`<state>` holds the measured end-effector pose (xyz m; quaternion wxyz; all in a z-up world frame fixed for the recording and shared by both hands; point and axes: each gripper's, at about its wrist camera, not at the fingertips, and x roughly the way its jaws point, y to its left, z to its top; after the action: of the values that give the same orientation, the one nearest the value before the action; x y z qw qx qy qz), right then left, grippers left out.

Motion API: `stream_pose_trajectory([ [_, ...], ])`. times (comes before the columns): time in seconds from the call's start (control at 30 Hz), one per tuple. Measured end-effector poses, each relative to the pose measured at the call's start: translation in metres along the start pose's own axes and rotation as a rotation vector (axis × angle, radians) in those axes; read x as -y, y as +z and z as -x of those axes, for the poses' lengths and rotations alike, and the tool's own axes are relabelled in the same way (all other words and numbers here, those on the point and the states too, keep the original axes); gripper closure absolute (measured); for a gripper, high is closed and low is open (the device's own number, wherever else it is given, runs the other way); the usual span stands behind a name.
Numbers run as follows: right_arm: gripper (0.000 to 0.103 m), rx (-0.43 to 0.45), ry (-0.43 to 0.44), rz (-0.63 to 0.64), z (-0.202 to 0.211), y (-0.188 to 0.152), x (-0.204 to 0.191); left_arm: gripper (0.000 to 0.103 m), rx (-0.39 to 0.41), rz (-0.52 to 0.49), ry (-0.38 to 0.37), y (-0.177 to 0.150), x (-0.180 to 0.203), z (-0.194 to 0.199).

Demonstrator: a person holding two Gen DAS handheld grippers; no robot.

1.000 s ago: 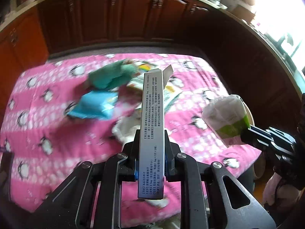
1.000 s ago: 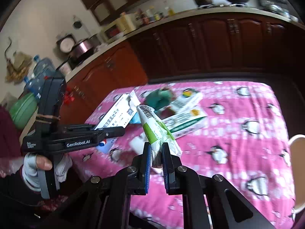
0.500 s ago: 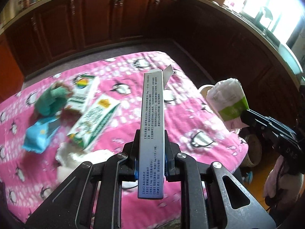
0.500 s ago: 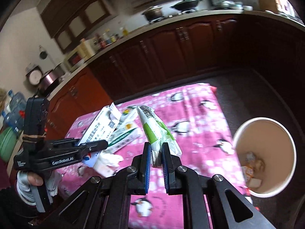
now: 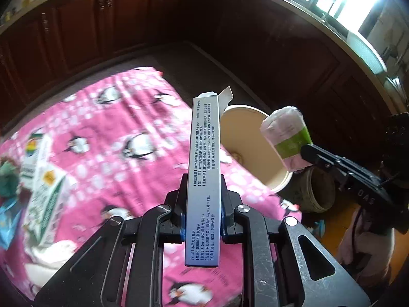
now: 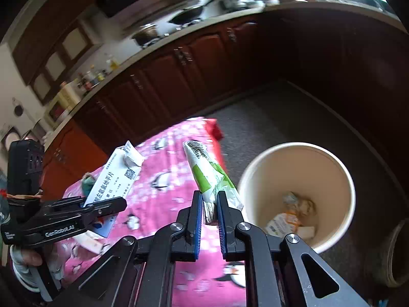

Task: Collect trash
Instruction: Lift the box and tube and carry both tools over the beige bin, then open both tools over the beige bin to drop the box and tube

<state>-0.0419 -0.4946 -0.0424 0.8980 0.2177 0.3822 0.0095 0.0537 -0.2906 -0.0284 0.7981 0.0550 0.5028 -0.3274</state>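
My left gripper (image 5: 203, 186) is shut on a long white and blue medicine box (image 5: 204, 168), held upright on its narrow edge. The box's open flap reaches over the near rim of a cream waste bucket (image 5: 255, 138) on the floor past the table's corner. My right gripper (image 6: 209, 199) is shut on a white and green plastic wrapper (image 6: 208, 174), just left of the same bucket (image 6: 301, 176), which holds several scraps. Each view shows the other gripper: the right one (image 5: 306, 151) with its wrapper (image 5: 287, 134), the left one (image 6: 120, 203) with the box (image 6: 112, 179).
A pink penguin-print cloth (image 5: 115, 153) covers the table. A green and white carton (image 5: 43, 197), a teal crumpled piece (image 5: 7, 179), a blue packet and white tissue lie at its left. A second dull pot (image 5: 319, 192) stands behind the bucket. Dark cabinets (image 6: 204, 58) ring the room.
Both grippers have swung right, away from the pile on the table and toward the bucket, which has come into full view. Each keeps hold of its piece.
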Motion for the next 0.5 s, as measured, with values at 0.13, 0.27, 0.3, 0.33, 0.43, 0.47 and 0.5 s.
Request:
stream_pose_trajectory([
  [0.13, 0.092, -0.014, -0.049, -0.035, -0.006, 0.001, 0.022, 0.087, -0.019, -0.022, -0.020, 0.011, 0.019, -0.025],
  [0.27, 0.092, -0.029, -0.080, -0.070, -0.012, 0.001, 0.041, 0.087, -0.032, -0.025, -0.042, 0.021, 0.030, -0.042],
  [0.3, 0.092, -0.031, -0.088, -0.077, -0.013, 0.001, 0.046, 0.087, -0.035, -0.027, -0.045, 0.023, 0.034, -0.046],
  [0.33, 0.092, -0.033, -0.092, -0.084, -0.015, 0.001, 0.051, 0.087, -0.038, -0.030, -0.047, 0.026, 0.038, -0.051],
  [0.43, 0.092, -0.034, -0.109, -0.101, -0.017, 0.002, 0.062, 0.087, -0.042, -0.038, -0.055, 0.030, 0.044, -0.059],
  [0.47, 0.092, -0.035, -0.116, -0.105, -0.019, 0.003, 0.066, 0.087, -0.044, -0.039, -0.058, 0.032, 0.047, -0.064],
  [0.5, 0.092, -0.036, -0.122, -0.109, -0.021, 0.002, 0.068, 0.087, -0.045, -0.039, -0.060, 0.033, 0.049, -0.066],
])
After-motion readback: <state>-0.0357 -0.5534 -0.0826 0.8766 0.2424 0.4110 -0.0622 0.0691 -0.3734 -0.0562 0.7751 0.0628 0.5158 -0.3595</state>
